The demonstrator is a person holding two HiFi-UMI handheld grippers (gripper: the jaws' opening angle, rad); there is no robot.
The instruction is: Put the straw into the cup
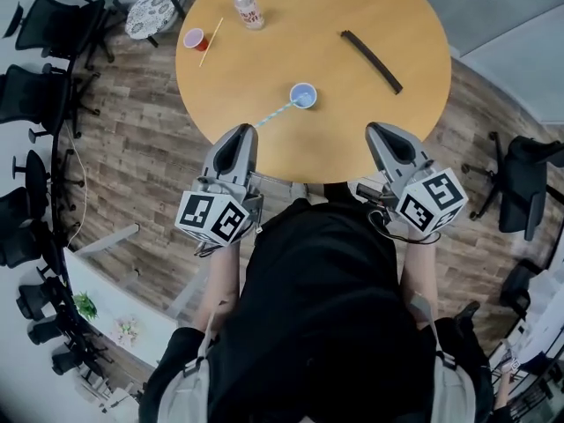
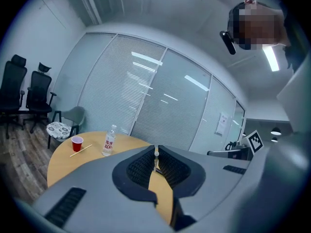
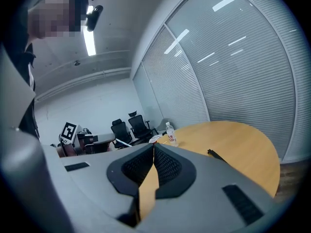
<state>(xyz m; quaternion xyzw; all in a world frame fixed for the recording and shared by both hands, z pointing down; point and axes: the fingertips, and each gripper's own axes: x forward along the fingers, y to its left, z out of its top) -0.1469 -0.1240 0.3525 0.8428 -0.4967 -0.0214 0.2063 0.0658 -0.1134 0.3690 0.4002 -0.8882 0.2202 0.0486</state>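
Observation:
A light blue cup (image 1: 302, 95) stands on the round wooden table (image 1: 388, 16), a little in from its near edge. A striped straw (image 1: 275, 113) sits in the cup and leans out toward the lower left. My left gripper (image 1: 239, 135) hovers at the table's near edge, just short of the straw's free end. Its jaws (image 2: 156, 152) are together at the tips with nothing held. My right gripper (image 1: 380, 132) hangs over the near edge to the right of the cup. Its jaws (image 3: 154, 145) are also shut and empty.
At the far left of the table are a red cup (image 1: 195, 39), a thin wooden stick (image 1: 211, 42) and a water bottle (image 1: 248, 7). A black strip (image 1: 371, 60) lies at the right. Office chairs (image 1: 40, 60) ring the table on the wooden floor.

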